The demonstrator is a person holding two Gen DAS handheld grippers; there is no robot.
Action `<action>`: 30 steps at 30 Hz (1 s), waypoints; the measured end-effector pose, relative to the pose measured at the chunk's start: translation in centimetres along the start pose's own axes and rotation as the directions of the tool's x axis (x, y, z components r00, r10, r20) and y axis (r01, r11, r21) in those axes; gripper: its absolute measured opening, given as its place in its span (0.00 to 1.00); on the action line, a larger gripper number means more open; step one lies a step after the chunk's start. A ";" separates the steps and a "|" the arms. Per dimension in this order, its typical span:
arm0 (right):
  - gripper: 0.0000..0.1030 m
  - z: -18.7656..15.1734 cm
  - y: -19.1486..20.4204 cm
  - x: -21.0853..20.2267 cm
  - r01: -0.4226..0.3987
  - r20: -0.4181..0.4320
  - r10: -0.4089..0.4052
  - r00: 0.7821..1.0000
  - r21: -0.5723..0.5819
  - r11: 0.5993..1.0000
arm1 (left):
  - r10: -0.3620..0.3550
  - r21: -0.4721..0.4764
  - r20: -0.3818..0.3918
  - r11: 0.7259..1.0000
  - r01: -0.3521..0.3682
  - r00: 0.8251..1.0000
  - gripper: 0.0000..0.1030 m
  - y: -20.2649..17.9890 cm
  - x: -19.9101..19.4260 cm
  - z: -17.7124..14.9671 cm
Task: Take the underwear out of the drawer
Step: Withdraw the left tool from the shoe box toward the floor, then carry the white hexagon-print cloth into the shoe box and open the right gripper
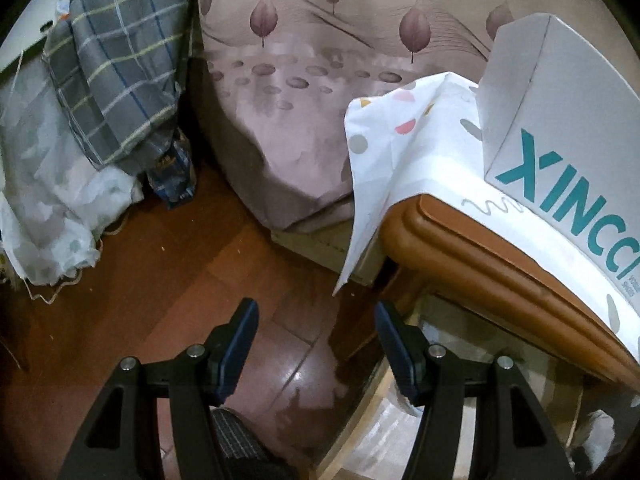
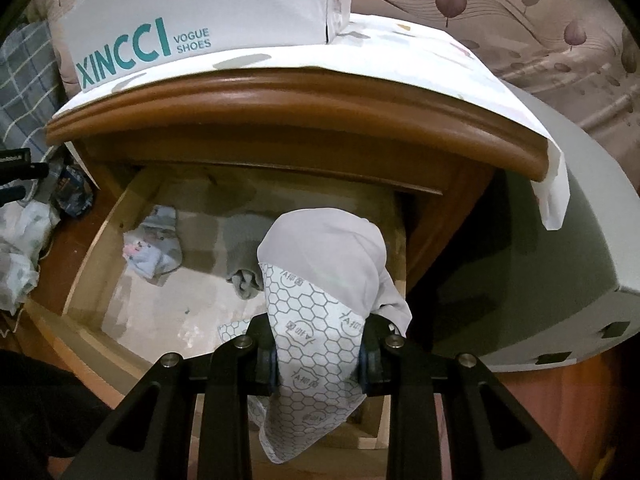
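Although the bed (image 1: 320, 92) fills most of the left wrist view with its pinkish leaf-print cover, its top and far side run out of frame, and only a strip of it shows behind the nightstand (image 2: 296, 120) in the right wrist view. That wooden nightstand is half hidden under a white spotted cloth (image 1: 404, 152) and a XINCCI shoe box (image 2: 200, 16), whose upper part is cut off. Beside the nightstand stands a large white box (image 2: 560, 240), its lower edge lost behind the gripper frame. Below the nightstand top the open drawer (image 2: 104, 248) shows a pale lined floor; its back is in deep shadow and hard to read. A plaid grey cloth (image 1: 120, 64) hangs over a pale heap at the room's edge, blurred by the lens. Within the drawer lie a grey garment (image 2: 244, 248), partly covered, and a small light-blue patterned bundle (image 2: 154, 248). Raised above the drawer's right half, the underwear (image 2: 320, 280), grey with a hexagon-printed lining, is clamped between the fingers of the right gripper (image 2: 318, 356), draping over and hiding their tips. Over the wooden floor (image 1: 160, 264), the left gripper (image 1: 316, 320) hangs with its fingers spread apart, holding nothing.
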State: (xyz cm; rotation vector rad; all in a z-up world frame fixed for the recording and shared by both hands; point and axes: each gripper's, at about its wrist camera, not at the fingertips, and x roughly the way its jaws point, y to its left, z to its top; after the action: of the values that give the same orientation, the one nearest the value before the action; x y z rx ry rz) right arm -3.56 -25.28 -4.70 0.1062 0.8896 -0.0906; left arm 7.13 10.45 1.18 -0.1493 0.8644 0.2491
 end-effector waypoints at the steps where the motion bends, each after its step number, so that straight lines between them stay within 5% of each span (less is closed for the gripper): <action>1: 0.25 0.0 0.0 -0.1 -0.001 -0.004 0.001 1.000 0.004 1.000 | 0.001 0.004 0.010 1.000 -0.001 1.000 0.60 0.0 -0.2 0.0; 12: 0.25 0.9 -1.1 -1.7 -0.011 0.001 0.011 1.000 0.118 0.993 | 0.026 0.031 0.033 0.999 -0.027 0.999 0.60 -0.3 -0.7 -0.1; 30: 0.25 8.0 -1.0 -11.2 -0.043 0.157 0.031 0.987 0.069 0.997 | 0.040 0.064 0.016 0.997 -0.041 0.999 0.60 -1.0 0.0 -0.3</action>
State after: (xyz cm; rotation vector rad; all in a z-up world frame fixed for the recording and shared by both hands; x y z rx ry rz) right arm -4.56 -26.96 8.93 0.1809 0.7274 -0.0952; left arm 7.16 9.46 1.01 -0.0693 0.8601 0.2600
